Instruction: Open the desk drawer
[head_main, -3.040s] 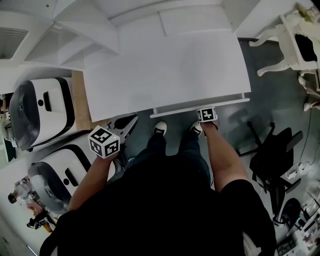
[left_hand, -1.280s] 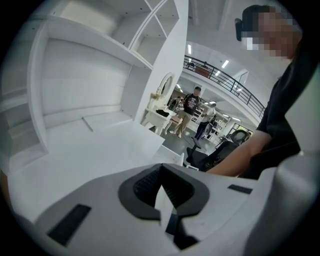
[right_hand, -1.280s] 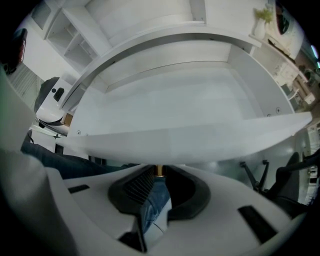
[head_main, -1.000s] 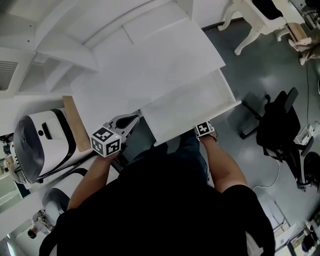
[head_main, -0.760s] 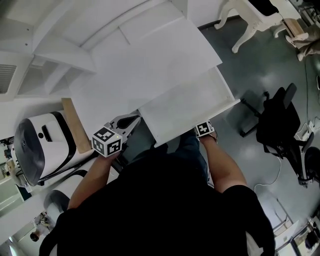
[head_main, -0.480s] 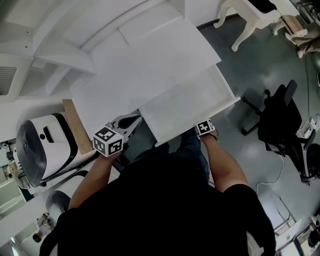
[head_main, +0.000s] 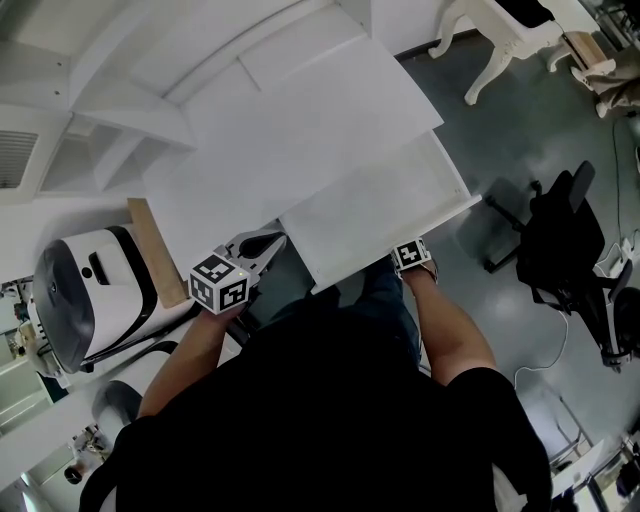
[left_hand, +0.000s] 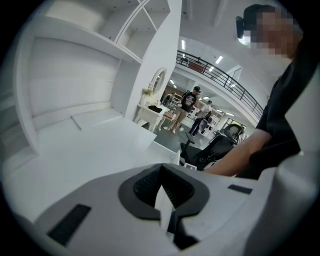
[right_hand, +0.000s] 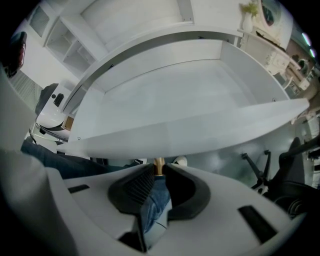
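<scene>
The white desk (head_main: 290, 130) has its drawer (head_main: 375, 215) pulled out toward me, and the drawer is empty inside. My right gripper (right_hand: 159, 170) points steeply down at the drawer's front edge (right_hand: 190, 132), shut on the small brass knob (right_hand: 159, 162) under it. In the head view only its marker cube (head_main: 411, 255) shows, beside the front panel. My left gripper (head_main: 270, 242) hovers at the desk's near edge, left of the drawer, shut and holding nothing. The left gripper view looks across the bare desktop (left_hand: 85, 145).
A black office chair (head_main: 560, 250) stands on the grey floor to the right. White rounded machines (head_main: 90, 290) and a wooden board (head_main: 158, 250) sit to the left of the desk. A white ornate table (head_main: 500, 40) is at the far right, and shelving (head_main: 130, 110) rises behind the desk.
Three seconds ago the drawer was nearly closed with the right gripper at its front; it now stands pulled well out. Over the last second nothing visibly moved.
</scene>
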